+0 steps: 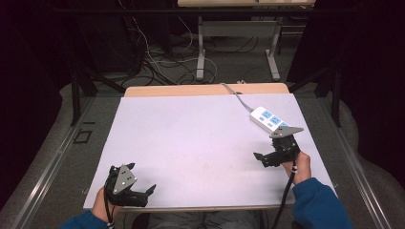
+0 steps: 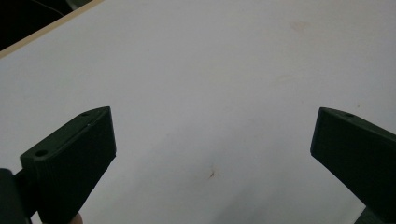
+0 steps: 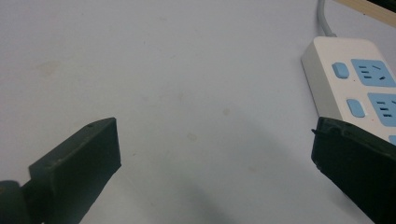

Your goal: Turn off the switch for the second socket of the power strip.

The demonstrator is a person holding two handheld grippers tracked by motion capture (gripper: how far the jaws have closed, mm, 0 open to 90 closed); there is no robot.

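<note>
A white power strip (image 1: 269, 119) with blue sockets lies on the white mat (image 1: 200, 143) at the right. Its grey cable (image 1: 236, 95) runs off the far edge. My right gripper (image 1: 268, 149) hovers just in front of the strip, open and holding nothing. In the right gripper view the power strip (image 3: 345, 88) sits beside the right jaw, and the right gripper (image 3: 215, 123) has bare mat between its jaws. My left gripper (image 1: 142, 181) rests near the front left corner, open and holding nothing. Bare mat also lies between the wide-apart jaws of the left gripper (image 2: 213, 114).
The mat covers a wooden table (image 1: 205, 89) whose far edge shows as a tan strip. Beyond it stand table legs (image 1: 200, 52) and loose cables (image 1: 157, 62) on the floor. A small brown mark (image 2: 214, 173) dots the mat.
</note>
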